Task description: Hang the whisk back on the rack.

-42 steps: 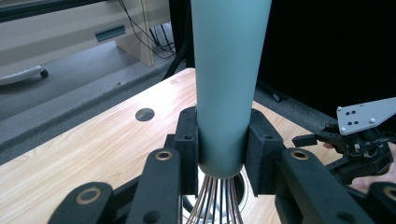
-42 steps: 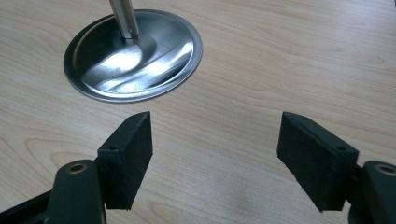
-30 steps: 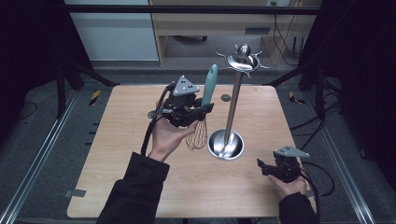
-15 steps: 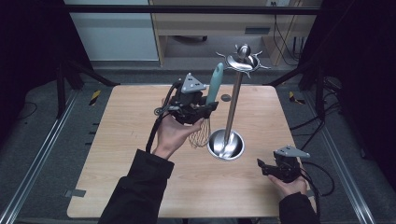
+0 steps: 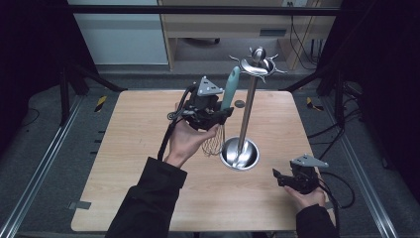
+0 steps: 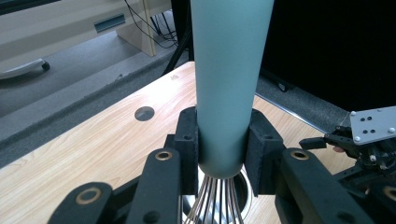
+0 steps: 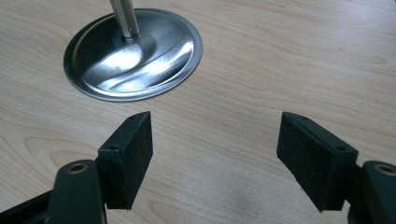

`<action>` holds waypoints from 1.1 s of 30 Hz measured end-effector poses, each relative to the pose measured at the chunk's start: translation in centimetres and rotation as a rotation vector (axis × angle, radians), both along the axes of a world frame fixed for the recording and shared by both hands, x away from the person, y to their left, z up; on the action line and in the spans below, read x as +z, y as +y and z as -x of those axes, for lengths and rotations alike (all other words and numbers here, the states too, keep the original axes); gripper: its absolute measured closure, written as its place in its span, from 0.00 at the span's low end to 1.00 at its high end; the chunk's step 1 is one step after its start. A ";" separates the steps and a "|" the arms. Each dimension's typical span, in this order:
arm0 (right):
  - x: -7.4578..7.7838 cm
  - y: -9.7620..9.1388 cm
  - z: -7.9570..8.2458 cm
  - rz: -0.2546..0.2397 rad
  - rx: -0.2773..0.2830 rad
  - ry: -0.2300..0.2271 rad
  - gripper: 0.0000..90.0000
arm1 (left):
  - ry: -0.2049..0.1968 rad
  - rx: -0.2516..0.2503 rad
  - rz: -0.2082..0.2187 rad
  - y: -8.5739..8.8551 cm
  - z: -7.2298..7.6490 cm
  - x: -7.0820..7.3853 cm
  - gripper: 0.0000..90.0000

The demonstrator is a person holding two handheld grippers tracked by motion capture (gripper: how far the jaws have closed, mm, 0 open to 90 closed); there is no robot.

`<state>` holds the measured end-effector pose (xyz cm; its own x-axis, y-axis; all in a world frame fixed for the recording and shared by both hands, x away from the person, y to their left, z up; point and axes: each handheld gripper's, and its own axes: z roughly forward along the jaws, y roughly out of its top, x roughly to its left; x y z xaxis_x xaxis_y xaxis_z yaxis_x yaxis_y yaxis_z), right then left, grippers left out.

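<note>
So the left gripper (image 6: 219, 154) is clamping its pads on the teal handle of a whisk (image 5: 229, 91), just above the wires, and holding it upright with the handle pointing up. It's hanging just left of the stand (image 5: 249, 106), handle tip a bit below the hooks (image 5: 257, 64). I'm guessing it's heading up and right. The right gripper (image 7: 215, 154) is sitting wide open and empty, low over the near right of the table (image 5: 124, 163).

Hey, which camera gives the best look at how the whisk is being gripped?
The left gripper view: its claw is shut on the whisk, both pads pressing the teal handle just above the wires. The high view shows the whole whisk held upright beside the stand, but the grip itself is small. The right gripper view adds the stand's base.
</note>
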<state>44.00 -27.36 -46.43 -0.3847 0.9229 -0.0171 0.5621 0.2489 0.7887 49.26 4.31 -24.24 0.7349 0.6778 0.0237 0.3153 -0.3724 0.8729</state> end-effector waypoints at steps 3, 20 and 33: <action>0.0 0.0 0.0 -0.005 0.000 0.002 0.30 | -0.001 0.000 0.002 -0.2 -0.1 0.0 0.77; 0.0 0.0 0.0 -0.010 -0.001 0.002 0.30 | -0.002 0.010 0.023 -1.5 -1.1 -0.7 0.77; 0.0 0.0 0.0 -0.009 0.001 0.003 0.30 | -0.034 0.031 0.043 -2.1 -1.4 -1.4 0.77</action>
